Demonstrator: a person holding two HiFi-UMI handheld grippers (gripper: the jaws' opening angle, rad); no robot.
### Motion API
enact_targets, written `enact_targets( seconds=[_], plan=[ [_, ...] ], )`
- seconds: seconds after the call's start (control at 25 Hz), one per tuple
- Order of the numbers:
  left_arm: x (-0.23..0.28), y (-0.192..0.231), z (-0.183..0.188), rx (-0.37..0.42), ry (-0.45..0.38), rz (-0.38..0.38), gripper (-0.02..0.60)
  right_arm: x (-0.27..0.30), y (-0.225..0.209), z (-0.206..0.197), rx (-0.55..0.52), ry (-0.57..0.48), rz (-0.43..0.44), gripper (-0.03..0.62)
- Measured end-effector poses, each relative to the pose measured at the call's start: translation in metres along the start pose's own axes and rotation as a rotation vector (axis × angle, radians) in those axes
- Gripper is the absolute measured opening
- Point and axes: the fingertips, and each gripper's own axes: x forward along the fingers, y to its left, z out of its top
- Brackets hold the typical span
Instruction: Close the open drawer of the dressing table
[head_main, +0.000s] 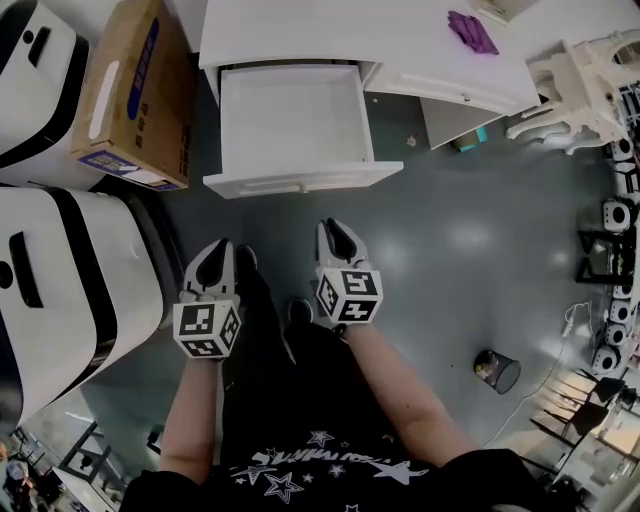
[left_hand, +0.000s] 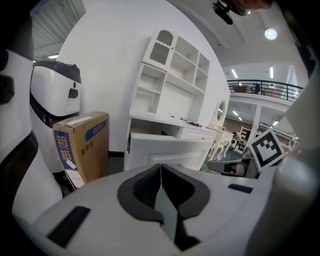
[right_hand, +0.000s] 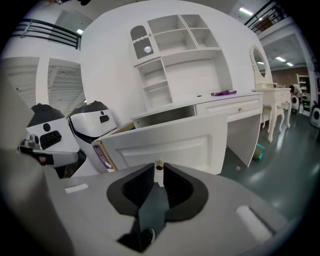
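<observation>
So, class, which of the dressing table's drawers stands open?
The left drawer in the head view, pulled out toward the person, white inside showing; the right drawer beside it sits shut, flush with the front.

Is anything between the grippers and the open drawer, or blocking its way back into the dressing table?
Nothing visible does. Only bare floor lies between the left gripper, the right gripper and the drawer. It looks empty inside, and the cardboard box stands off to its side, apart from it.

Lab hall: white machines (head_main: 70, 300), mezzanine railing (left_hand: 265, 89)
</observation>
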Motion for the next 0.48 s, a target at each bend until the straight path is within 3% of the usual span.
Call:
enact_targets(
  seconds=[0.24,0.48],
  plan=[
    [0.025,0.015,-0.006,0.028,0.033,-0.026,0.011,0.04,0.0,-0.005,0.014,0.004,0.004,0.1],
    [0.046,0.032,-0.008,0.042,0.04,-0.026,0.011,0.077,0.001,-0.016,-0.019,0.043,-0.02,0.12]
  ],
)
